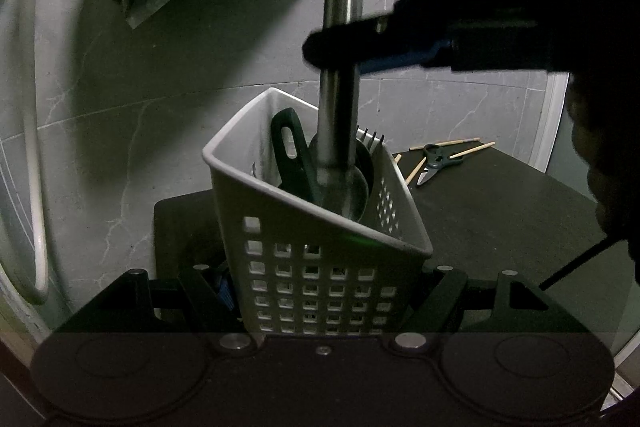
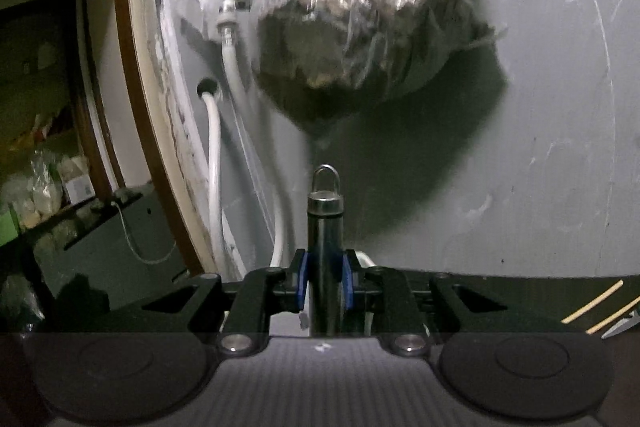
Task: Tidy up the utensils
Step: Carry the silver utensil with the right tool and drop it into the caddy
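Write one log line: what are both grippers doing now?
left gripper: shut on basket | right gripper: shut on steel handle, lowering into basket

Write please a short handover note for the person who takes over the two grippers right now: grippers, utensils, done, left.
Left gripper: shut on the white perforated utensil basket, which is tilted on the black table.
Right gripper: shut on the steel handle of a utensil, upright, its lower end already inside the basket.
Done: a dark green utensil and a fork stand in the basket.
Left: release the steel utensil; then the scissors and the wooden chopsticks on the table.
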A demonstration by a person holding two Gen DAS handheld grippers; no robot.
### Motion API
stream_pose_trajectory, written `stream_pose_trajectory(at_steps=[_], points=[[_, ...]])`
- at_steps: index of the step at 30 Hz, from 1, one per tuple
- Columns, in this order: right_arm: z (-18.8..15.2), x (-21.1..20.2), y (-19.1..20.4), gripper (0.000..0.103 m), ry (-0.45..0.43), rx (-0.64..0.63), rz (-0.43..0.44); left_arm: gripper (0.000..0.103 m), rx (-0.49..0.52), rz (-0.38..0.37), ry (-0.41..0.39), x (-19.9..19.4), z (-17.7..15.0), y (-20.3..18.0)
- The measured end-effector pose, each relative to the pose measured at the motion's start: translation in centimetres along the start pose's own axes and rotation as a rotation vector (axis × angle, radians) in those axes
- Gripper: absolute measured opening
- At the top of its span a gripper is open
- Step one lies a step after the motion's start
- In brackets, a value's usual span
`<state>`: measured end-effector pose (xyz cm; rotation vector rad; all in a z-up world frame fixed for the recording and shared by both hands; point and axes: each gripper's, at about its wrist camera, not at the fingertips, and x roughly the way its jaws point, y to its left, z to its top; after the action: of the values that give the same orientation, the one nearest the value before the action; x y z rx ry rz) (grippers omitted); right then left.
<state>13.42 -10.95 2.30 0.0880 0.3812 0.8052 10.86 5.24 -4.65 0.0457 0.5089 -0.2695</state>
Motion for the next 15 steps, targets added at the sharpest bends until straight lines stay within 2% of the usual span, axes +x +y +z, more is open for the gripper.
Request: stream_pose_trajectory(at_steps=[9, 10, 13, 15], points=[[-1.3, 0.9, -0.1, 0.022, 0.067, -0.008, -0.002, 0.077, 0.001, 0.0, 0.001, 0.0, 0.1, 0.2], [-1.4, 0.9, -0.1, 0.024, 0.065, -0.007, -0.001, 0.077, 0.001, 0.0, 0.001, -0.1, 0.1, 0.2], [-1.4, 0.6, -0.1, 0.044, 0.058, -0.01, -0.001, 0.077, 0.001, 0.002, 0.001, -0.1, 0.1, 0.2], [-1.4, 0.4, -0.1, 0.047, 0.052, -0.012, 0.005, 0.077, 0.0, 0.002, 0.001, 0.0, 0.2, 0.2]])
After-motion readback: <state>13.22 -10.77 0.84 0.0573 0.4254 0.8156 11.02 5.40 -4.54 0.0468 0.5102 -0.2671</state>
